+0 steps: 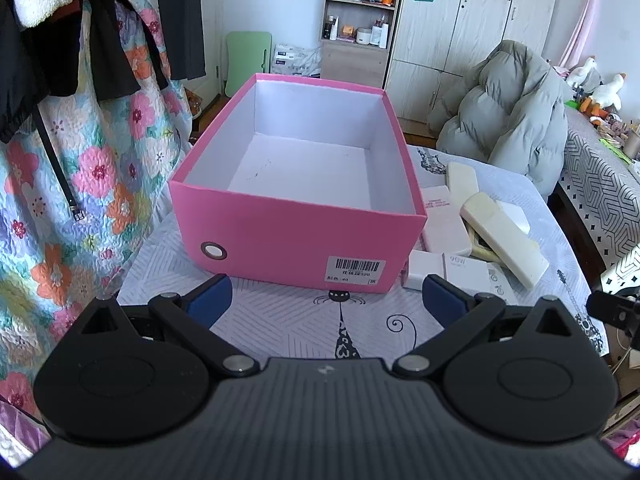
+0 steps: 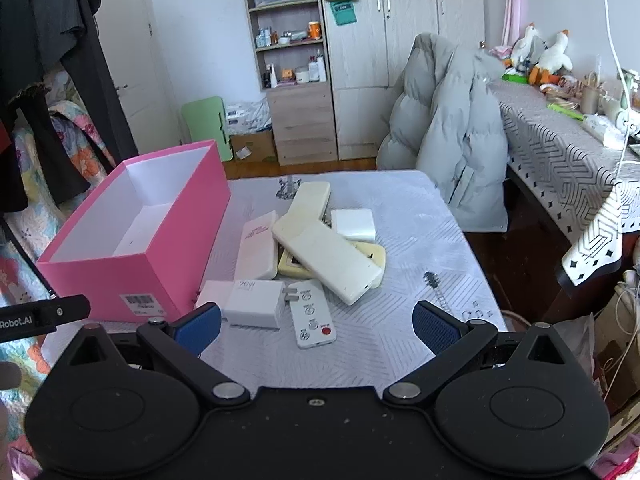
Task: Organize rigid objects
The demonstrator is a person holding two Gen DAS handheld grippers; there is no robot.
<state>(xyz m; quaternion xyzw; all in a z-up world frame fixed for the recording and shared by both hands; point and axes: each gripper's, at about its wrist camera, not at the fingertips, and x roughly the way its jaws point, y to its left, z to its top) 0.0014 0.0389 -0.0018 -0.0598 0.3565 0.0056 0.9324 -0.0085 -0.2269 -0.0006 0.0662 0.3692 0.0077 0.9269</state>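
An empty pink box (image 1: 296, 248) with a white inside stands on the table; it also shows at the left in the right wrist view (image 2: 132, 276). To its right lies a pile of white and cream objects: a long cream remote (image 2: 326, 256), a second cream remote (image 2: 310, 200), a white charger (image 2: 254, 302), a small white remote with a red button (image 2: 314, 314), a white square block (image 2: 354, 224) and a pink-lettered white case (image 2: 258, 254). My left gripper (image 1: 326, 300) is open and empty just before the box. My right gripper (image 2: 316, 326) is open and empty over the small remote.
The table carries a white patterned cloth (image 2: 400, 320). A grey puffer jacket (image 2: 448, 136) hangs on a chair behind it. A patterned side table (image 2: 560, 160) stands at the right. Hanging clothes and a floral quilt (image 1: 80, 168) are at the left.
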